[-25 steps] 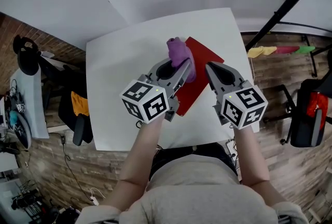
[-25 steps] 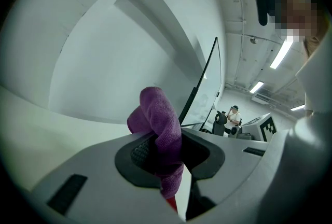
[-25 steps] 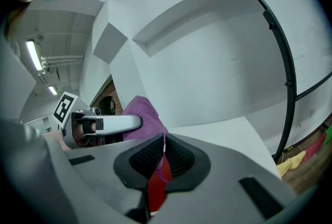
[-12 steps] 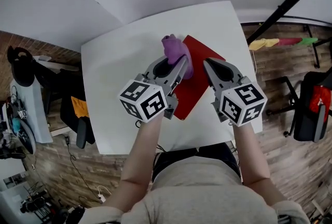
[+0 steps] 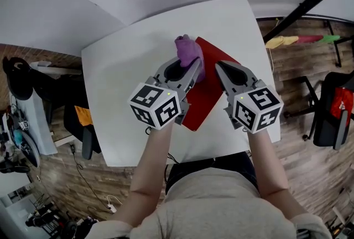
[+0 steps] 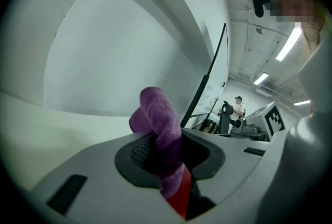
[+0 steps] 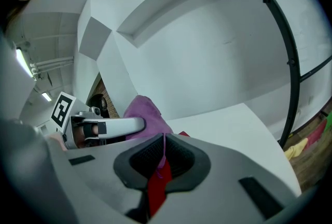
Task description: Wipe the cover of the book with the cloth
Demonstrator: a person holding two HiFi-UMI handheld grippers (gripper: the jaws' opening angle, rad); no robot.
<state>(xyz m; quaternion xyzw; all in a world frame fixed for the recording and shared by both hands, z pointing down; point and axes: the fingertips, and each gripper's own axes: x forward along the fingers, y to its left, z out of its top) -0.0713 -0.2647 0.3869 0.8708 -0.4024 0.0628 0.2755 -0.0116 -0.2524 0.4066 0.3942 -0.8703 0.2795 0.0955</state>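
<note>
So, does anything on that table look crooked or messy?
Nothing damaged or spilled. The red book just lies slanted on the white table, and the purple cloth is bunched in the left gripper.

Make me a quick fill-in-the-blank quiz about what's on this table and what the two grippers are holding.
1. The cloth clamped in the left gripper is ____ in colour.
2. The book below that cloth has a ____ cover.
3. The book lies on a table whose top is ____.
4. The right gripper, jaws together, holds ____.

Missing words: purple; red; white; nothing.
</note>
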